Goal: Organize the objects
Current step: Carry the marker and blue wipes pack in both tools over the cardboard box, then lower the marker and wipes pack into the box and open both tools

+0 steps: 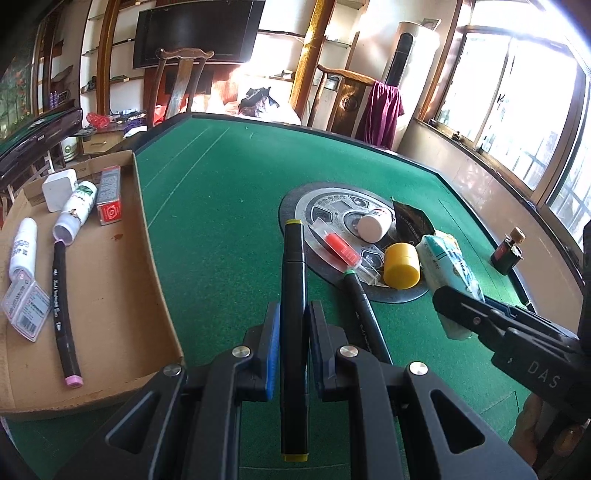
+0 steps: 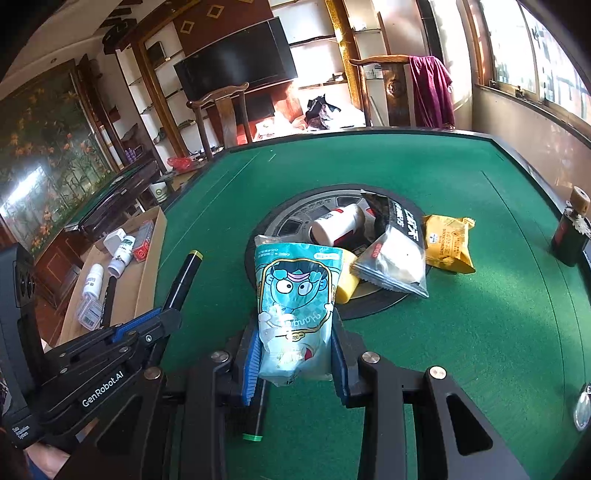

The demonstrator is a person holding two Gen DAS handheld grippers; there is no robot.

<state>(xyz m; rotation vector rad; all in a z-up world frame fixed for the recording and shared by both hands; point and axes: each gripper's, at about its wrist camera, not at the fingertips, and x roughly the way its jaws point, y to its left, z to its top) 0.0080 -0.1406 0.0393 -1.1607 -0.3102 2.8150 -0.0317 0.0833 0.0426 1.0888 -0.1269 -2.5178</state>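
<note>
sorting step: left hand-held gripper (image 1: 291, 314) clamps a yellow-capped marker (image 1: 293, 280), right hand-held gripper (image 2: 295, 354) pinches a snack bag (image 2: 295, 295); next, carry the marker to the cardboard tray (image 1: 110, 266).

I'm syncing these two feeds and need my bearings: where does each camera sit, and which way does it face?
Left wrist: on the left gripper, looking along its fingers, shut on a yellow-capped marker, over the green table; the right gripper intrudes at right.
Right wrist: on the right gripper, which holds a teal snack bag; the left gripper shows at left.
Shared: cardboard tray, round centre panel, television.
</note>
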